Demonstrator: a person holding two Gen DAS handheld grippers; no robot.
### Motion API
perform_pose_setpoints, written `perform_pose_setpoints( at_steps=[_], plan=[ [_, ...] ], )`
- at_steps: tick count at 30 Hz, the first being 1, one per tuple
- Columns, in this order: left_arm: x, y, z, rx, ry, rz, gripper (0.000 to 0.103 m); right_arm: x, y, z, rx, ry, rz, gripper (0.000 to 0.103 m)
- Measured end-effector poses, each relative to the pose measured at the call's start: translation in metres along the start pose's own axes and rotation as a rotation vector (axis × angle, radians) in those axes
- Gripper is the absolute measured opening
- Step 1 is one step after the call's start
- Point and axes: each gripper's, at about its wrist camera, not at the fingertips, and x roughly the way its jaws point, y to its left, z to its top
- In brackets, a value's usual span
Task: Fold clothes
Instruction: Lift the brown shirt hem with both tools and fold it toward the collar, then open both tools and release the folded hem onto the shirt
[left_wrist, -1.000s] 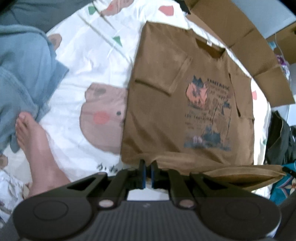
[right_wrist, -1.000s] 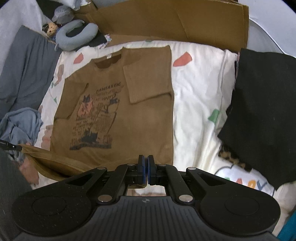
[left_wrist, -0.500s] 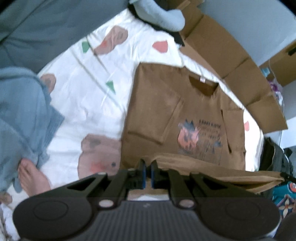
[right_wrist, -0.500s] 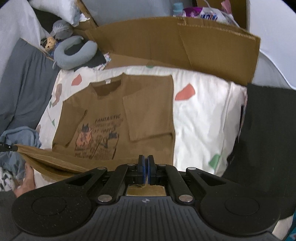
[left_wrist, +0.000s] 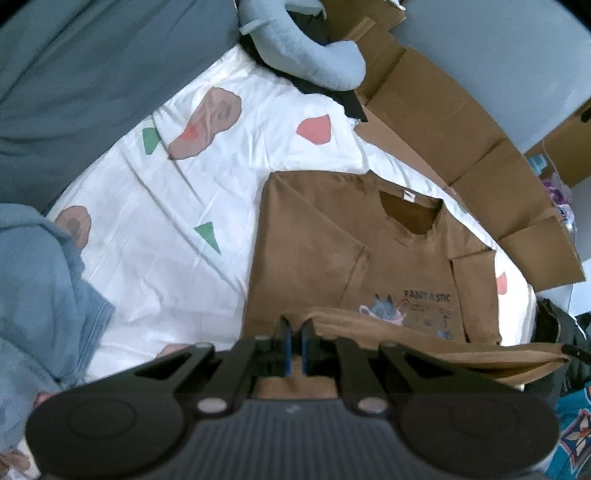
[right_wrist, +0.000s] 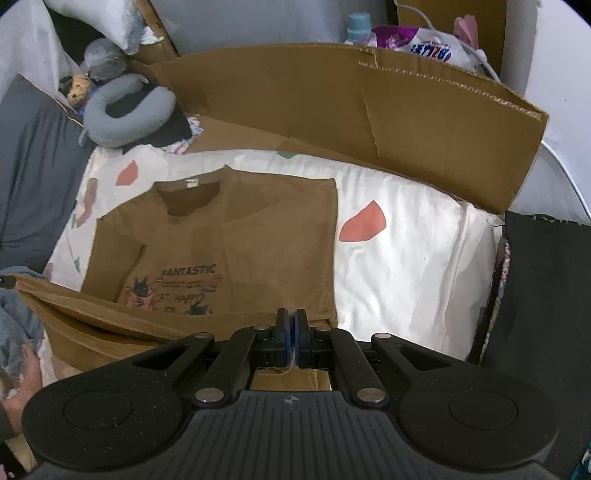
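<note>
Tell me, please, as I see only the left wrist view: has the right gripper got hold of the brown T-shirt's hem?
Observer: Yes. The right gripper has its jaws shut on the hem of the brown T-shirt.
Operator: Thank you. Is anything caught there?
Observer: A pale loose thread hangs below the jaws.
Operator: And what lies by the neck pillow?
Observer: A small plush toy lies just left of the neck pillow.

2 low wrist views, shared shirt (left_wrist: 332, 258)
</note>
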Motion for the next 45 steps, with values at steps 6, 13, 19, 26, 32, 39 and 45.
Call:
perform_pose_setpoints(
  at_steps=[6,13,19,26,32,39,45],
  plan=[
    [0.038,0.007,0.011,-0.016,0.021,-0.004,0.005,0.034,-0.005,0.006,0.005,0.026,-0.028,0.000],
    [0.077,0.016,0.031,-0.019,0.037,0.004,0.005,0.071,-0.010,0.022,-0.013,0.057,-0.058,0.000],
    [0.110,0.017,0.049,-0.001,0.055,0.017,0.005,0.101,-0.014,0.040,-0.009,0.064,-0.078,0.000],
    [0.148,0.027,0.054,-0.038,0.064,0.020,0.006,0.124,-0.023,0.052,0.057,0.034,-0.094,0.000],
    [0.146,0.031,0.061,-0.060,0.029,0.041,0.019,0.143,-0.030,0.063,0.111,0.009,-0.107,0.005],
    [0.098,0.033,0.070,-0.052,0.003,0.027,0.033,0.094,-0.024,0.060,0.088,-0.002,-0.081,0.038],
    [0.039,0.014,0.078,0.057,-0.002,0.022,0.035,0.051,-0.018,0.058,0.068,-0.012,-0.060,0.038]
  ],
)
